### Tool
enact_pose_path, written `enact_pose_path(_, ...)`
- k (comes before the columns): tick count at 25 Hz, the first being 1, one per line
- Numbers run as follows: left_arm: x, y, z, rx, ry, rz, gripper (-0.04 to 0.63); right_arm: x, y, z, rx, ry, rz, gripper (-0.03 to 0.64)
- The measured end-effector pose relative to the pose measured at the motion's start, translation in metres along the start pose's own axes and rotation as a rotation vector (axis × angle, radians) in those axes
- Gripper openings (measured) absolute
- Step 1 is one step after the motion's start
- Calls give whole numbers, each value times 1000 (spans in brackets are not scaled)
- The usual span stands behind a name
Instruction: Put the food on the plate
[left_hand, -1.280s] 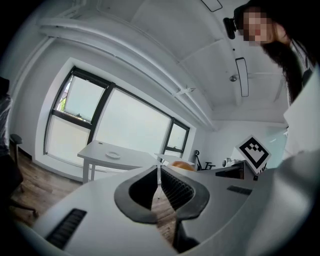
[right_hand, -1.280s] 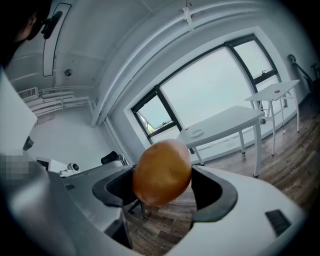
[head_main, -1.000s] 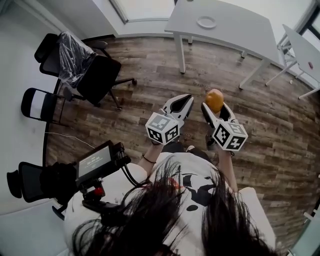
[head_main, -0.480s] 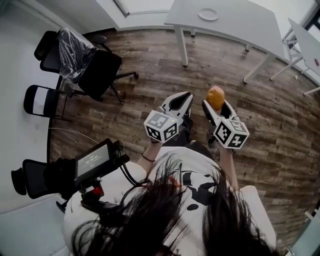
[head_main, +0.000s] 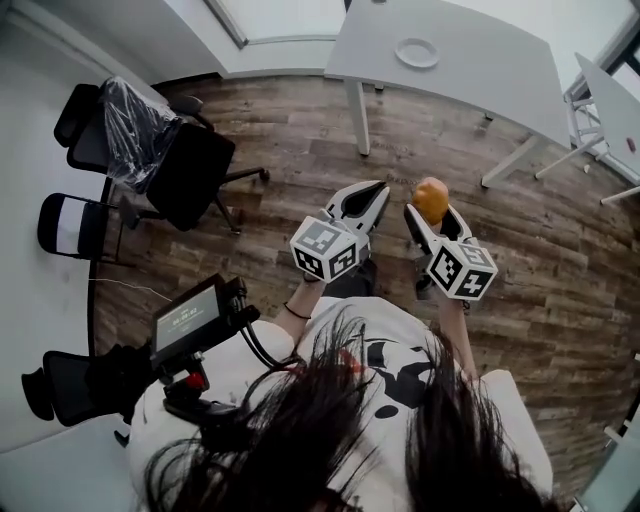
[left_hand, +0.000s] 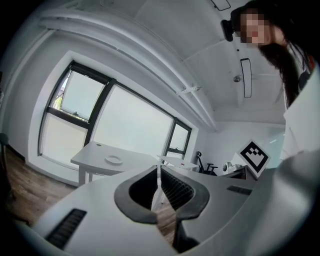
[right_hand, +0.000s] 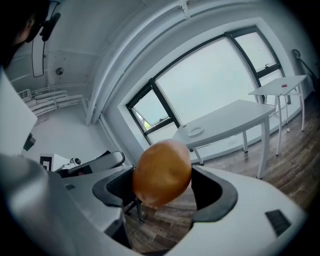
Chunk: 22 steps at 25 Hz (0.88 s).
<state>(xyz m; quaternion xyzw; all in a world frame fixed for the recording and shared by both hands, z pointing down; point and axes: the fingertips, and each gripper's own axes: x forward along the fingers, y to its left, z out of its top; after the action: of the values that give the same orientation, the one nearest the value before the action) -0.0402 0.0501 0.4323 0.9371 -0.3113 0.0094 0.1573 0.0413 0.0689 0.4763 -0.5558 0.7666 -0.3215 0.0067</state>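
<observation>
- Food (head_main: 430, 198), round and orange-brown, is bound for the white table (head_main: 470, 60) at the top of the frame. The table has barely shifted over the last second, and the chairs (head_main: 190, 170) at upper left slid slightly outward. Judgement: carry phase, approach hardly advanced.
- Right gripper (head_main: 432, 215), centre right: clenched on the food, hold unchanged.
- Left gripper (head_main: 372, 195), centre: jaws together, nothing between them.
- Plate (head_main: 417, 52): on the table, bare, well apart from the food.
- Writing: black-and-white square markers on both gripper cubes. The small monitor (head_main: 188, 320) at lower left shows text too small to read. No brands seen.
</observation>
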Motion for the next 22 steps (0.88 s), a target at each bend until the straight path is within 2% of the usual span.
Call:
enact_pose_path(3, 7, 4, 12, 12, -29, -20, 6, 7, 0, 7, -7, -17, -2, 365)
enact_pose_path(8, 44, 70, 44, 1, -25, -62, 6, 81, 3, 51, -15, -17, -28, 365)
enact_pose_path(12, 63, 97, 52, -12, -22, -91, 6, 109, -1, 61, -9, -20, -55, 365)
enact_pose_path(22, 94, 121, 48, -35, 31, -157, 6, 136, -17, 75, 38, -33, -123, 365)
